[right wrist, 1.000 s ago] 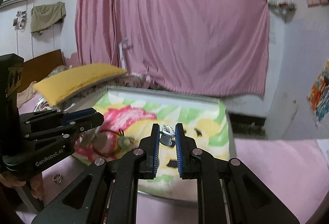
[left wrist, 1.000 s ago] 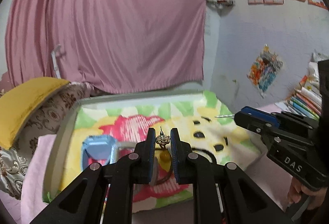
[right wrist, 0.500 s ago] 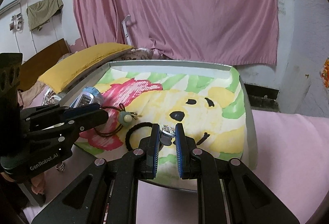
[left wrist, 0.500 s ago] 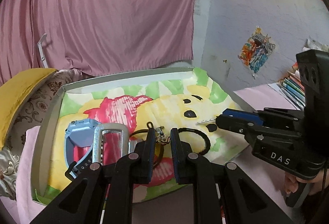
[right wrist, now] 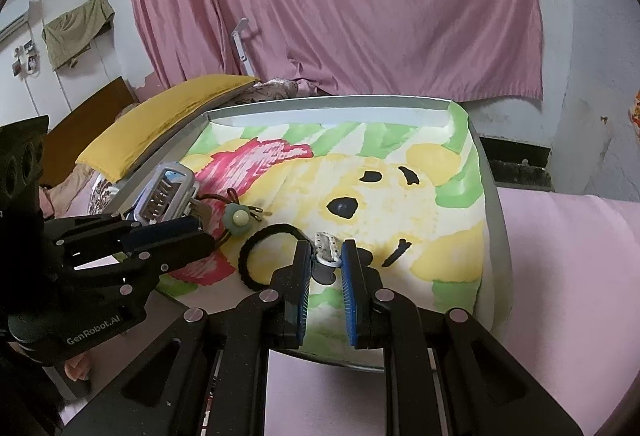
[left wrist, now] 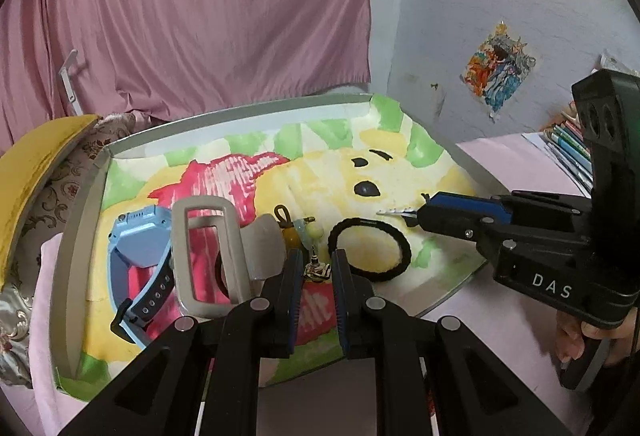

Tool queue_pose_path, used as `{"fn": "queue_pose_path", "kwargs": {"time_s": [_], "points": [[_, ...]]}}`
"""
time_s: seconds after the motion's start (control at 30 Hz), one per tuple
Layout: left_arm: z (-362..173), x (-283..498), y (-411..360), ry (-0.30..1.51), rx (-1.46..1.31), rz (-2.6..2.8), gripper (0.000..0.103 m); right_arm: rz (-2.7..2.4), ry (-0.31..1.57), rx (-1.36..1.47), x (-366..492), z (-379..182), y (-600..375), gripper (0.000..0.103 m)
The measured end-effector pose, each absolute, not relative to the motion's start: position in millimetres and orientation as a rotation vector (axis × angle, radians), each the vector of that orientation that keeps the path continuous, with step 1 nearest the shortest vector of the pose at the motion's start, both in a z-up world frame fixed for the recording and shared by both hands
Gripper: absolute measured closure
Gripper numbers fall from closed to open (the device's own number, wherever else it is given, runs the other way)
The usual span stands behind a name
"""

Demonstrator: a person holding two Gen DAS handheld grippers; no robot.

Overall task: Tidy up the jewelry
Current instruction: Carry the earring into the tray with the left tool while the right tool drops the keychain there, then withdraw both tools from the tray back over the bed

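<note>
Pink curtain behind, a cartoon-print tray (left wrist: 80,236) holds a blue watch (left wrist: 136,236) left of a black hair tie (left wrist: 370,250); left gripper (left wrist: 314,268) pinches a tiny, likely fragile earring (left wrist: 314,270), right gripper (right wrist: 326,256) clamps a small, likely slippery silver ring (right wrist: 326,246) just right of the tie

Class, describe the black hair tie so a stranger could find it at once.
Start at the tray lined with a cartoon bear cloth. Near its front edge lies the black hair tie, a plain fuzzy loop lying flat and open. Unlike the neighbouring brown elastic with a green bead, it carries no ornament.
</note>
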State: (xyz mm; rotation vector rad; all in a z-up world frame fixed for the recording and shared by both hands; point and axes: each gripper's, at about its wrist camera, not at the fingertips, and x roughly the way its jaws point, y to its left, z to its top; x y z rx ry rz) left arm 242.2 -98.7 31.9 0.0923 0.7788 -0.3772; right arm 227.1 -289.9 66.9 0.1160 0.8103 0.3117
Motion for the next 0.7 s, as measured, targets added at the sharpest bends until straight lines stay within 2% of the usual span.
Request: {"fn": "queue_pose_path", "kwargs": {"time_s": [0.13,0.2,0.27,0.43,0.5,0.57,0.63,0.7], "points": [[33,241,-99,0.775,0.084,-0.380,0.089,0.312,0.812,0.126,228,66,-290,0.087],[34,240,-97,0.767,0.077,-0.376,0.089,0.307,0.808,0.131,227,66,-290,0.082],[37,239,-95,0.749,0.074,-0.371,0.089,0.302,0.799,0.141,225,67,-292,0.072],[51,230,-88,0.690,0.051,-0.364,0.087,0.288,0.747,0.151,215,74,-293,0.071],[57,225,-85,0.658,0.041,-0.351,0.079,0.277,0.713,0.148,208,80,-295,0.065],[62,219,-79,0.629,0.018,-0.347,0.062,0.272,0.658,0.149,196,90,-295,0.055],[69,209,-70,0.588,-0.020,-0.335,0.050,0.264,0.617,0.138,188,97,-296,0.050],[75,199,-63,0.549,-0.042,-0.319,0.044,0.256,0.559,0.125,174,108,-295,0.044]]}}
